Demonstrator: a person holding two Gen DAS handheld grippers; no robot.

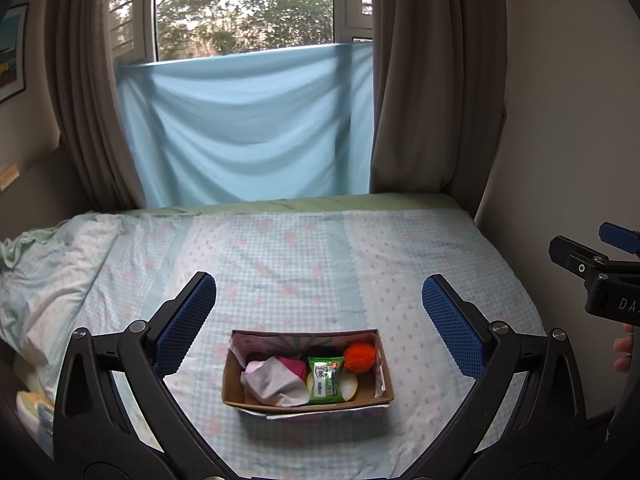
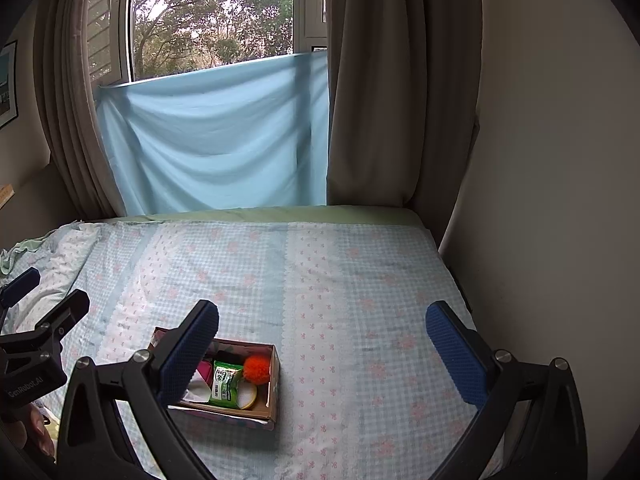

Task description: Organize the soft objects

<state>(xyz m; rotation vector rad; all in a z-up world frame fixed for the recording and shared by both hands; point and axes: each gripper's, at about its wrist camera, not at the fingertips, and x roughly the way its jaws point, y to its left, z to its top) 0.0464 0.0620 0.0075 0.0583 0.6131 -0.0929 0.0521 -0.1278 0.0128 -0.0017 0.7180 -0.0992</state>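
Cardboard box point(image 1: 382, 364) holds soft items | left gripper point(image 1: 319, 330) wide | right gripper point(image 2: 322, 354) wide

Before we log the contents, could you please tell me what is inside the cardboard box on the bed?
The cardboard box holds an orange fuzzy ball, a green packet lying over a round pad, and white and pink cloth. Anything beneath the cloth is hidden.

In the right wrist view, the finger point(image 2: 188, 356) at lower left hides the left part of the box point(image 2: 272, 384). The print on the green packet point(image 1: 328, 380) is too small to read. A picture point(image 1: 12, 52) at upper left is cut off by the edge.
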